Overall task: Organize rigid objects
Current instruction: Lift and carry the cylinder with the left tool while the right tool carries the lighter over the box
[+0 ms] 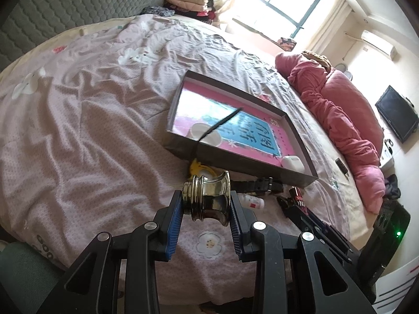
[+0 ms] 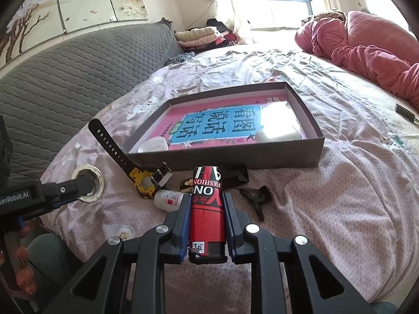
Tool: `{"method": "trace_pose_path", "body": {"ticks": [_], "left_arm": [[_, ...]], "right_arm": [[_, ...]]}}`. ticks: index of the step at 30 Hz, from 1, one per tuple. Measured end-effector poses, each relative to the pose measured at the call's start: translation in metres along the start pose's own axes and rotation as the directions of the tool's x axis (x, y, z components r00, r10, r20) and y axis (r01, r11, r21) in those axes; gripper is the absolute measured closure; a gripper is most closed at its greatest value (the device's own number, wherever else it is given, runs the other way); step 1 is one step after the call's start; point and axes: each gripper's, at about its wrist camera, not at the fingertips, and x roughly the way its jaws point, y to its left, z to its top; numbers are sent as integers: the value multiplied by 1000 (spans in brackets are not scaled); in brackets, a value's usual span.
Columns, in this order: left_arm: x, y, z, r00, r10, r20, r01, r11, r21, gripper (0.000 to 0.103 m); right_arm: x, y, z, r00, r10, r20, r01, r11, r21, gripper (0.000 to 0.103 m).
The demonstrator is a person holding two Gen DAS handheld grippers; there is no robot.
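Bedroom, bed [image 2: 327, 196] covered in a wrinkled pink floral sheet fills both views; grey quilted headboard [image 2: 65, 73] upper left of the right wrist view, window behind, one rumpled red-pink duvet [image 2: 366, 44] upper right.

Nearest, bottom centre of the right wrist view: right gripper [image 2: 207, 204], jaws nearly closed, clamped on one red lighter [image 2: 207, 206], black base toward the camera, printed end pointing away and up. Gripper angled down toward the sheet.

Bottom centre of the left wrist view: left gripper [image 1: 207, 204], jaws partly open, blue pads pressing both sides of one shiny metal spool-shaped piece [image 1: 209, 198], flanged, lying sideways between the fingers and lifted off the sheet. In the right wrist view that gripper comes in from the left edge with the metal flange at its tip.

Loose on the sheet just beyond, middle of the right wrist view: one small white bottle [image 2: 167, 198] with a red label, on its side; one yellow-and-black watch [image 2: 142, 180], its strap rising toward the upper left and leaning on the box wall; one black hair clip [image 2: 256, 196] right of the lighter. A dark strap-like item lies against the box front, unclear what it is.

Farther, centre frame: one shallow dark box [image 2: 230, 154], open, pink-and-blue printed sheet on its floor. Inside: one white round item [image 2: 154, 145] at the near left corner, one white case [image 1: 293, 163] at the near right corner.

Far back, one pile of folded clothes [image 2: 201, 36] by the window.
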Motion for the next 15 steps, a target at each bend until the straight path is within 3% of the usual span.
{"method": "trace_pose_path", "body": {"ticks": [15], "left_arm": [[15,-49,6,1000,22,1,-22,992,124,69]], "right_arm": [[-10,0,19,994,3,111,2,999,-50,80]]}}
